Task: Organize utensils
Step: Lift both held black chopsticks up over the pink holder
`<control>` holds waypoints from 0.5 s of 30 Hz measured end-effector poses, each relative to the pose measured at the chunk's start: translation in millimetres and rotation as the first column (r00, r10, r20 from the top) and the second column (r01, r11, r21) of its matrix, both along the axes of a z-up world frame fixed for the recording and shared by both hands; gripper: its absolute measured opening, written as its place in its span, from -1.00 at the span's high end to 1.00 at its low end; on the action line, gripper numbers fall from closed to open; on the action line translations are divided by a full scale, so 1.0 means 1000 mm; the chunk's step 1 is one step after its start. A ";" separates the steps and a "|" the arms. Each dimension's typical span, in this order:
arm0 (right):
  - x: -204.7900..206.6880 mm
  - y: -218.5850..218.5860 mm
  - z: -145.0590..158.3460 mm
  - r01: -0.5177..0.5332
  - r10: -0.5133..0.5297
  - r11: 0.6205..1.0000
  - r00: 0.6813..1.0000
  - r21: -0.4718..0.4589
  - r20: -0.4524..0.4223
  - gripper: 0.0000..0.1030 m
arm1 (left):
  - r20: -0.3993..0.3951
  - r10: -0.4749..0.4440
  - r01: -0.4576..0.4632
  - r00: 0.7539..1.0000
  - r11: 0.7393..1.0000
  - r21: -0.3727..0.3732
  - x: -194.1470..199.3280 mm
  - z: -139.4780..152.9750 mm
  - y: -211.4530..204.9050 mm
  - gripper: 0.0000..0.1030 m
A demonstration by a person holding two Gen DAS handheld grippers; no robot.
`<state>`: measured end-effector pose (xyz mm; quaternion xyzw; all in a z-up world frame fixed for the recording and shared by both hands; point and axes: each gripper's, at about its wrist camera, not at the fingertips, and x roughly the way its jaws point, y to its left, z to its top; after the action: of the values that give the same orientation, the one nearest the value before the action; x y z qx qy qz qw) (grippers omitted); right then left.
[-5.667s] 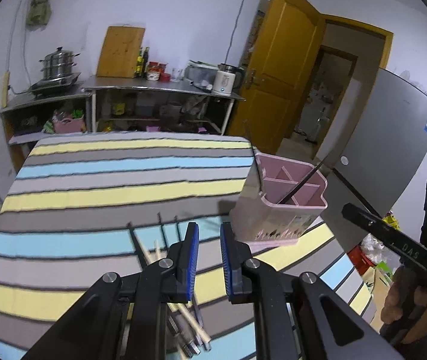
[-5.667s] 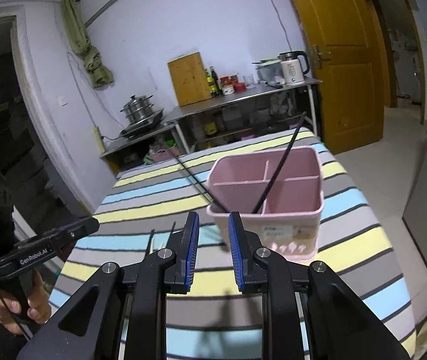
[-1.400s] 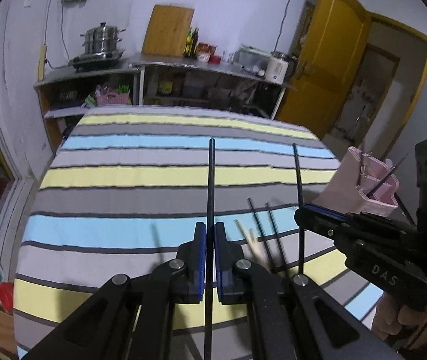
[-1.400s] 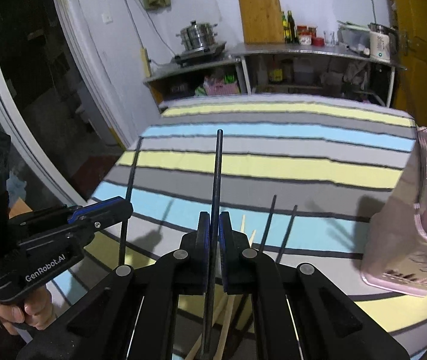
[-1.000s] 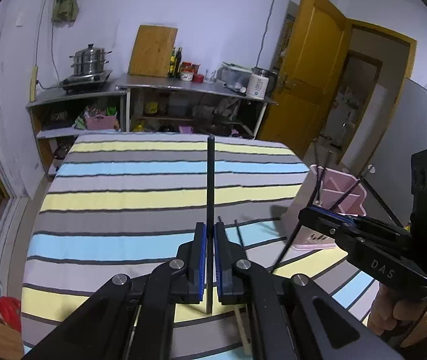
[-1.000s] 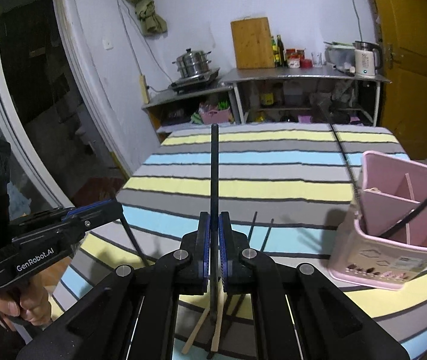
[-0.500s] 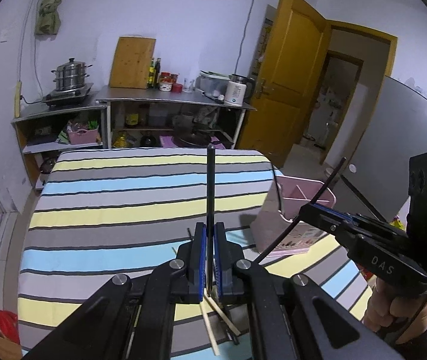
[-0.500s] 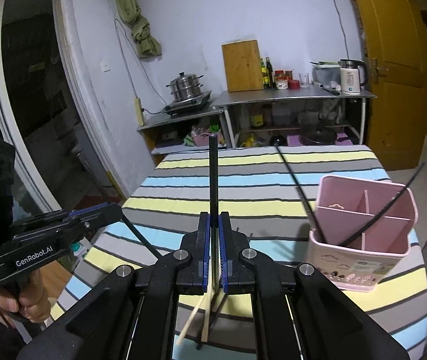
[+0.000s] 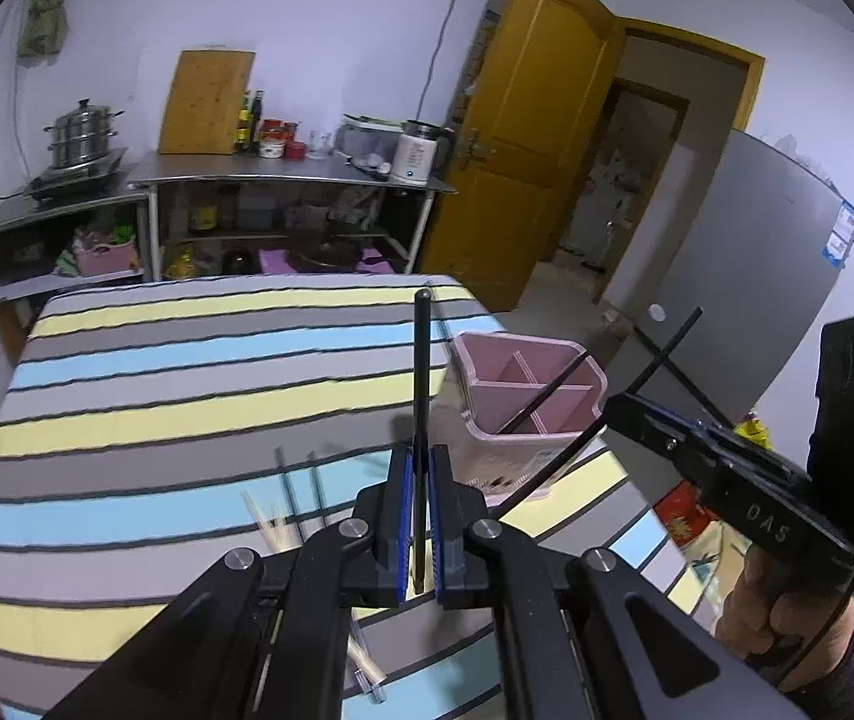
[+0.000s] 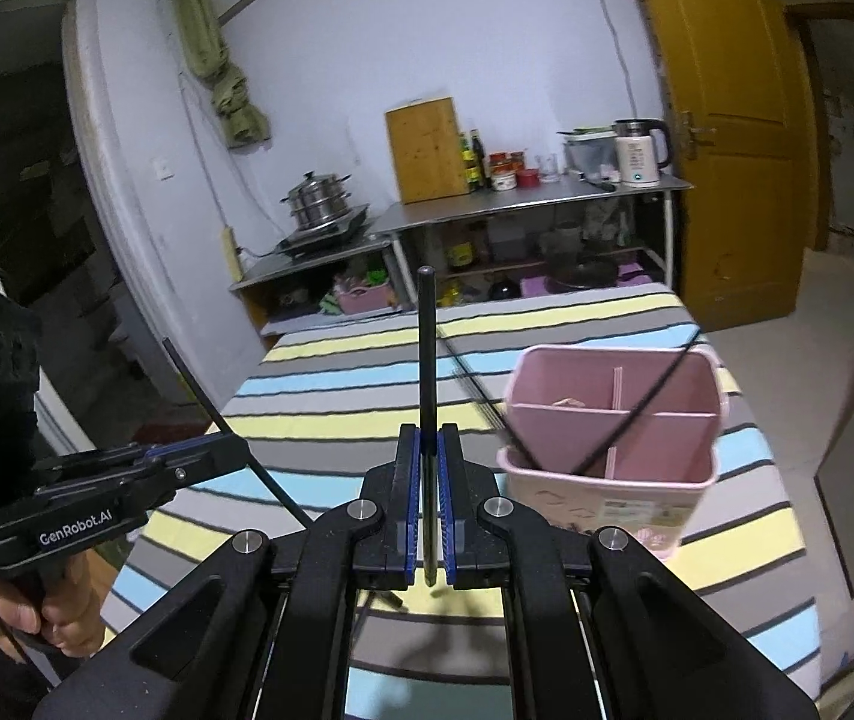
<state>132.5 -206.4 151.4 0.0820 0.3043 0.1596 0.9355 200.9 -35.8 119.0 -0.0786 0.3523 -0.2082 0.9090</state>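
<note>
My left gripper [image 9: 420, 468] is shut on a black chopstick [image 9: 422, 372] that stands up between its blue pads. My right gripper [image 10: 428, 450] is likewise shut on a second black chopstick [image 10: 427, 348]. A pink divided utensil holder [image 9: 526, 396] [image 10: 613, 426] stands at the table's right side, ahead and to the right of both grippers, with black chopsticks leaning inside it. More chopsticks, black and wooden [image 9: 300, 498], lie loose on the striped cloth below the left gripper. The right gripper also shows in the left wrist view [image 9: 619, 405], the left gripper in the right wrist view [image 10: 234, 444].
The table wears a cloth [image 9: 186, 408] striped yellow, grey and blue. Behind it stand steel shelves [image 9: 282, 180] with a steamer pot, a cutting board, bottles and a kettle. A yellow door [image 9: 541, 156] stands open at the right, a grey fridge [image 9: 745, 276] beside it.
Both grippers have lifted their black chopsticks off the cloth and swung right, so the pink holder has come closer to the middle of each view. Jaws stay shut.
</note>
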 end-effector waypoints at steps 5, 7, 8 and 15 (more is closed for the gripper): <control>0.001 -0.023 0.018 0.052 -0.052 0.999 0.998 0.006 0.038 0.89 | 0.042 -0.037 0.037 0.998 0.999 -0.014 0.016 0.024 -0.023 0.91; 0.002 -0.033 0.029 0.075 -0.075 0.997 0.995 0.010 0.061 0.89 | 0.063 -0.043 0.045 0.997 0.999 -0.021 0.019 0.034 -0.030 0.91; 0.003 -0.037 0.032 0.082 -0.083 0.997 0.994 0.012 0.069 0.89 | 0.076 -0.046 0.049 0.996 0.998 -0.029 0.023 0.041 -0.034 0.91; 0.010 -0.062 0.057 0.143 -0.145 0.989 0.981 0.027 0.130 0.89 | 0.134 -0.050 0.058 0.990 0.997 -0.054 0.050 0.074 -0.051 0.91</control>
<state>142.9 -268.2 208.7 0.1015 0.2338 0.0991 0.9619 251.3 -87.3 192.7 -0.0811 0.2872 -0.2475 0.9218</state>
